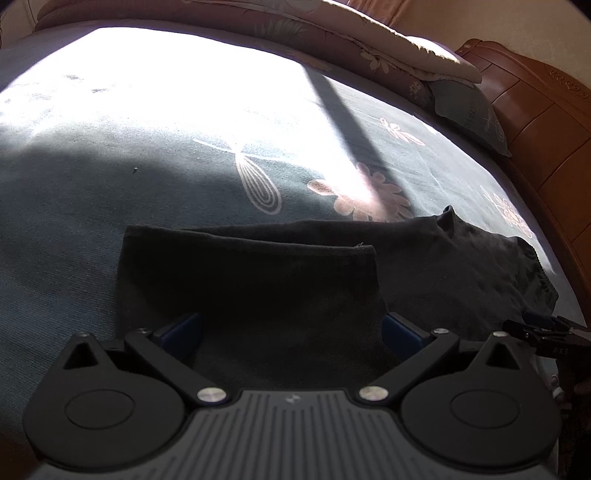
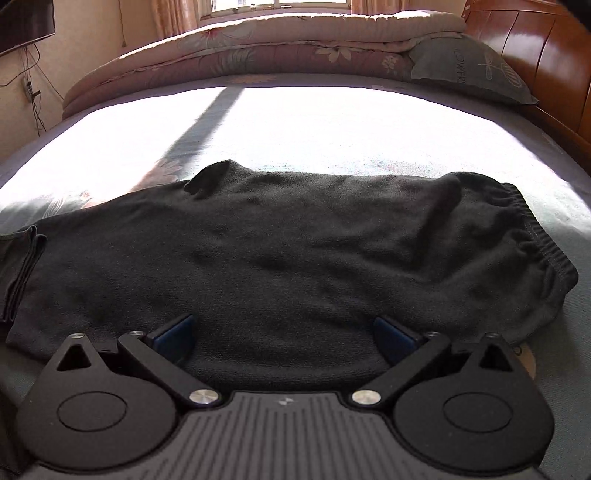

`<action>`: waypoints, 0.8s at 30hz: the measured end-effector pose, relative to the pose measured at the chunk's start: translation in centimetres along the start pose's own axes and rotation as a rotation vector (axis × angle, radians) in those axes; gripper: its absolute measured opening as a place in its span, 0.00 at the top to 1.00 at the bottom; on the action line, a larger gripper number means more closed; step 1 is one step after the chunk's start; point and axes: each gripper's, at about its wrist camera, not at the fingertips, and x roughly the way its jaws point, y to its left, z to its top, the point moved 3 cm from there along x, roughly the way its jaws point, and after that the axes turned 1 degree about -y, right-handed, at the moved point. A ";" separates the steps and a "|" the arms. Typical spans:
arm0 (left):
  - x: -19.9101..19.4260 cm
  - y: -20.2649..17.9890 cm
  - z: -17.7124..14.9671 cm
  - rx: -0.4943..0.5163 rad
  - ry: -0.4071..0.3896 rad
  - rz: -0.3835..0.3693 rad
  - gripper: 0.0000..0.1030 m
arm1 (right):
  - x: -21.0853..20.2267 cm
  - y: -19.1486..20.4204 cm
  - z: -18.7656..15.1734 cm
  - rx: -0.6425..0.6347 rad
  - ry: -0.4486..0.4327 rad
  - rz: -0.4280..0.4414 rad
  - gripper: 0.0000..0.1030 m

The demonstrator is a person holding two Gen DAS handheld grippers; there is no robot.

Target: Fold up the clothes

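Black pants (image 2: 295, 251) lie partly folded on the bed (image 2: 332, 122); more folding seems left. Both tools, left (image 1: 291, 328) and right (image 2: 284, 332), are wide.

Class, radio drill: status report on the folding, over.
Left gripper open, right gripper open, both over the near edge. Black trousers flat on the bed, one end folded over. Nothing in the way. Over.

Hard sunlight from the window (image 2: 277, 3) at the far end burns the bed sheet (image 2: 332, 125) to blown-out white in both views. A dark diagonal shadow bar (image 1: 351, 125) crosses the glare. The near foreground sits dim. Fisheye curvature bends the edges, with black vignetted corners.
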 end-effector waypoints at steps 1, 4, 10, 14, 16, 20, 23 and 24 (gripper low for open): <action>-0.3 -0.6 0.2 0.026 0.005 0.011 0.01 | -0.4 -0.6 0.3 0.025 -0.002 0.031 0.00; -1.5 -3.2 1.0 0.152 -0.021 0.004 0.01 | -1.9 -3.3 1.3 0.139 -0.049 0.105 0.00; -0.6 -7.6 1.3 0.185 -0.009 -0.148 0.00 | -0.7 -10.1 0.9 0.416 -0.034 0.194 0.00; 2.4 -7.5 0.4 0.128 0.068 -0.166 0.01 | -1.2 -11.5 0.2 0.502 -0.076 0.269 0.00; 2.6 -7.1 0.4 0.099 0.073 -0.175 0.01 | -1.8 -12.1 0.2 0.524 -0.087 0.265 0.00; 3.2 -6.3 0.3 0.041 0.082 -0.193 0.01 | -3.8 -14.1 0.0 0.551 -0.140 0.236 0.00; 3.5 -5.8 0.2 0.004 0.088 -0.204 0.01 | -4.9 -16.9 -0.9 0.666 -0.175 0.239 0.00; 3.5 -5.8 0.2 0.005 0.086 -0.201 0.01 | -5.2 -17.6 -1.2 0.696 -0.186 0.248 0.00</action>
